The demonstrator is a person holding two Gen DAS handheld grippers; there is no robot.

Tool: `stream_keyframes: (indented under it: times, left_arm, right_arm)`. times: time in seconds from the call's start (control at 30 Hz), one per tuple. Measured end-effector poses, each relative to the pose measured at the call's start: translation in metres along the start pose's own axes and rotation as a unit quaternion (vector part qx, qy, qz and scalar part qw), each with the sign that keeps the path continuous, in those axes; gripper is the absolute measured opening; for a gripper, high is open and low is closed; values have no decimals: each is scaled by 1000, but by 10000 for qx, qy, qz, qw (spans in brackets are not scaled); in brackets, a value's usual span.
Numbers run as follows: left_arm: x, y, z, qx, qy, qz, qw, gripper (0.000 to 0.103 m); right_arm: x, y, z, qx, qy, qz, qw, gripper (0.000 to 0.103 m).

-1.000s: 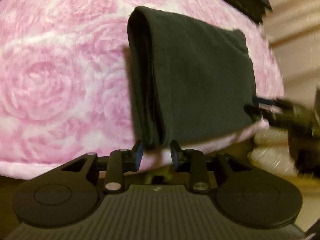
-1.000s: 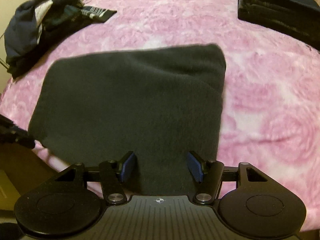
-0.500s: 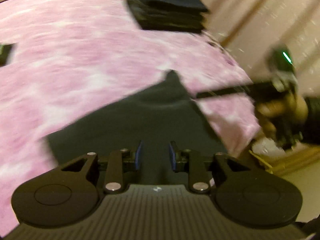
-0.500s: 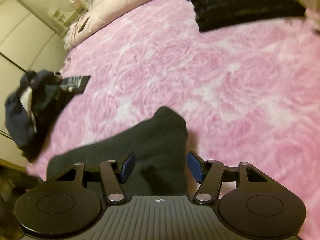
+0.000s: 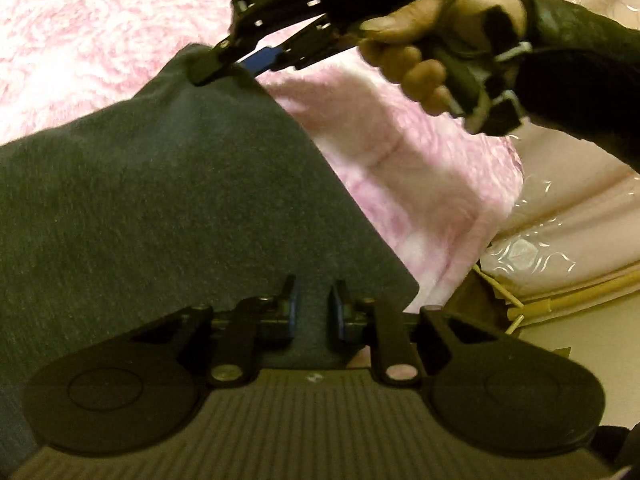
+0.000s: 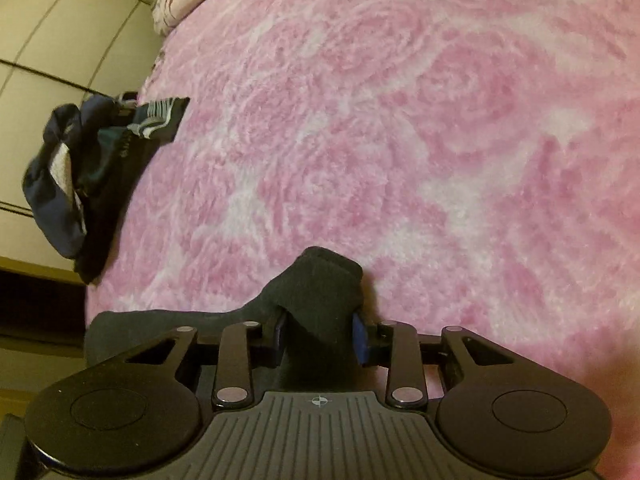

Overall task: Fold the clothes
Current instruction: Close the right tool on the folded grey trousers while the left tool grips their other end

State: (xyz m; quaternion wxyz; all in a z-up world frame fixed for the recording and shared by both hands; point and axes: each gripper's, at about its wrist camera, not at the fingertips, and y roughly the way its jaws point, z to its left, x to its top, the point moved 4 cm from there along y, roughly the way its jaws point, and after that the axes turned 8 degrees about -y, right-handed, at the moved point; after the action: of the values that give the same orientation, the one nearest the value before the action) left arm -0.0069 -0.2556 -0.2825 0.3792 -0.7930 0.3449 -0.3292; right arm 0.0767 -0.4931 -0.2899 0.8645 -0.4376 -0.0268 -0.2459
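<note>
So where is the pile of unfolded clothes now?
In the right wrist view the pile of unfolded clothes lies at the far left edge of the pink blanket, next to the cream wardrobe doors. It is well apart from the dark garment.

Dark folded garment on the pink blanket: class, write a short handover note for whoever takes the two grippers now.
Right gripper: jaws have just been closing and now pinch a bunched corner of the dark garment.
Left gripper: narrow gap, garment edge between the pads, grip not clear.
Garment lies folded on the pink blanket.
Unfolded clothes pile waits at the blanket's left edge.
Left: likely move this piece away, then fold the pile.
</note>
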Motion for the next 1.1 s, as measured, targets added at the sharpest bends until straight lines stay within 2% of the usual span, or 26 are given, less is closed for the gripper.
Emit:
stream_keyframes:
  times: [0.03, 0.1, 0.27, 0.37, 0.43, 0.5, 0.53, 0.6, 0.67, 0.73, 0.83, 0.97, 1.03, 1.1]
  left_arm:
    - [0, 1, -2, 25, 12, -15, 10000, 16]
    - [1, 1, -4, 55, 27, -25, 10000, 16]
    - [7, -12, -4, 82, -23, -29, 10000, 14]
    - [10, -58, 4, 157, -75, -468, 9988, 15]
    - [13, -92, 24, 455, -209, -862, 9950, 15]
    - [11, -116, 58, 954, -464, -1123, 9880, 15]
    - [9, -125, 76, 1203, -598, -1223, 9834, 15]
    - [2, -126, 112, 1459, -917, -1237, 9772, 15]
    - [-5, -120, 142, 1432, -1142, -1119, 9767, 4]
    - [-8, -122, 166, 1331, -1124, -1056, 9790, 3]
    - [-1, -121, 170, 1181, -1085, -1040, 9816, 3]
    - [-6, -123, 172, 1023, -1036, -1097, 9832, 3]
    - [-10, -127, 169, 1000, -949, -1120, 9841, 3]
    - [-12, -135, 161, 1096, -719, -1122, 9850, 3]
  right_arm:
    - [-3, -3, -3, 49, 24, -61, 10000, 37]
    - [-11, -19, -2, -85, 55, -294, 9995, 55]
    - [-48, -71, 18, -450, 155, -882, 9950, 57]
    - [-79, -85, 46, -367, 33, -1038, 9939, 57]
    - [-98, -78, 61, -343, -108, -961, 9947, 57]
    - [-115, -61, 73, -470, -318, -793, 9952, 57]
    - [-123, -52, 76, -672, -473, -677, 9943, 57]
    - [-134, -37, 79, -1216, -821, -389, 9884, 57]
    - [-138, -37, 87, -1523, -953, -321, 9832, 57]
    - [-141, -39, 97, -1748, -1095, -337, 9779, 57]
    - [-153, -38, 113, -1818, -1264, -369, 9745, 57]
    - [-161, -35, 113, -2217, -1451, -14, 9643, 57]
    - [-163, -47, 126, -2479, -1822, -24, 9515, 57]
    - [-170, -54, 150, -2628, -2523, -38, 9313, 58]
